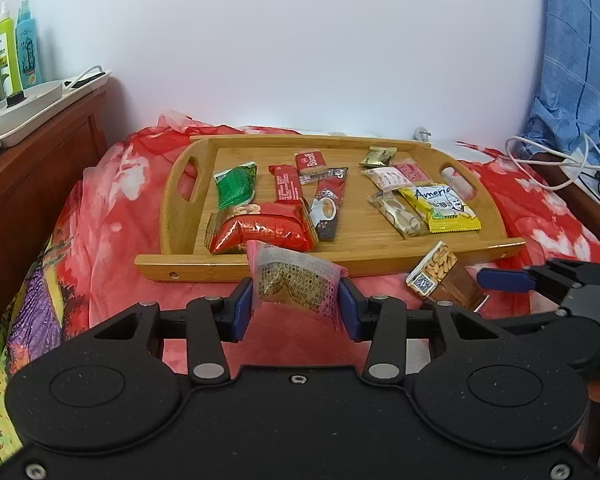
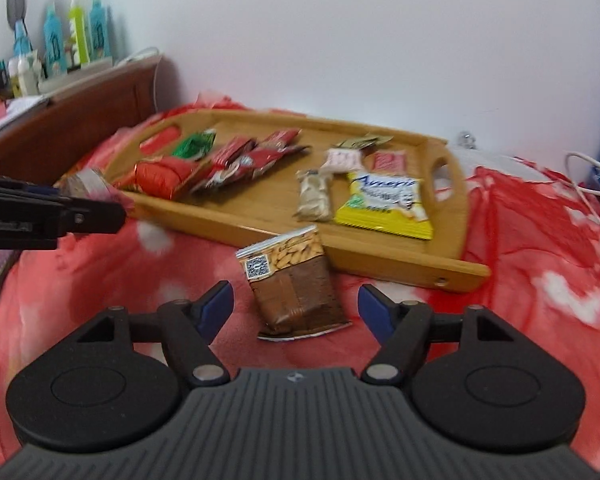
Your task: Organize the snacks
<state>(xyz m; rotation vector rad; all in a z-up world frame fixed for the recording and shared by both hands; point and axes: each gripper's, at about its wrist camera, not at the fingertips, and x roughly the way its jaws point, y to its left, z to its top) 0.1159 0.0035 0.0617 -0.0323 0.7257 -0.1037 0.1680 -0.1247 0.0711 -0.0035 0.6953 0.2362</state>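
Note:
My left gripper (image 1: 295, 306) is shut on a pink, printed snack packet (image 1: 296, 285), held just in front of the wooden tray's (image 1: 260, 270) near rim. The tray holds red and green packets on its left side and pale and yellow packets on its right. A brown almond-picture snack pack (image 2: 296, 284) lies on the red cloth in front of the tray. My right gripper (image 2: 296, 310) stands open around the pack, its blue pads clear of both sides. In the left wrist view that same pack (image 1: 440, 280) shows with a right fingertip (image 1: 504, 280) beside it.
A red floral cloth (image 2: 540, 248) covers the surface. A brown wooden headboard (image 1: 40, 168) with bottles (image 1: 8, 48) and a white tray stands at the left. White cables (image 1: 556, 164) and a blue checked fabric (image 1: 576, 60) lie at the right. A white wall is behind.

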